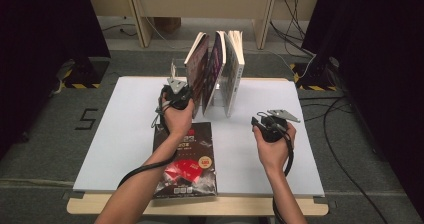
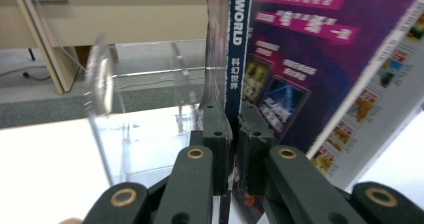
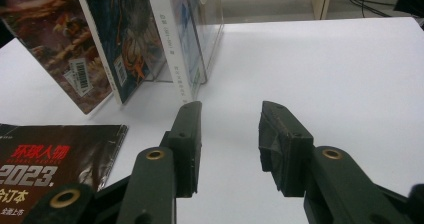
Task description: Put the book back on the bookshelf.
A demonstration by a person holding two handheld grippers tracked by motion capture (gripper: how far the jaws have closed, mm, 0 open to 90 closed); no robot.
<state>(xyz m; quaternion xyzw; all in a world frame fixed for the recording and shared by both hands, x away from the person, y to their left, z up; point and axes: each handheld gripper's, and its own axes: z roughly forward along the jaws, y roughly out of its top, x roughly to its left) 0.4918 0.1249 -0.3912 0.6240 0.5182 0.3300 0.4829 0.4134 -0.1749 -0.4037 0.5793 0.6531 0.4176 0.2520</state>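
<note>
White tabletop point(image 1: 125, 134), grey carpet floor point(image 1: 45, 149), dark curtains point(image 1: 45, 29).

A dark magazine point(image 1: 185, 159) with red lettering lies flat at the near edge of the white tabletop point(image 1: 120, 129), its lower end reaching the tabletop's front border. Two more magazines stand tilted in a clear acrylic stand point(image 2: 135, 114) near the far edge: a purple-covered one point(image 1: 215, 66) in the middle and a white-covered one point(image 1: 234, 69) at the right, both fanning open at the top. Beyond the tabletop, pale wooden furniture legs point(image 1: 140, 19) rise from a grey carpeted floor point(image 1: 45, 134), black cables point(image 1: 345, 134) trail at the right, and dark curtains point(image 1: 370, 49) hang at both sides.
</note>
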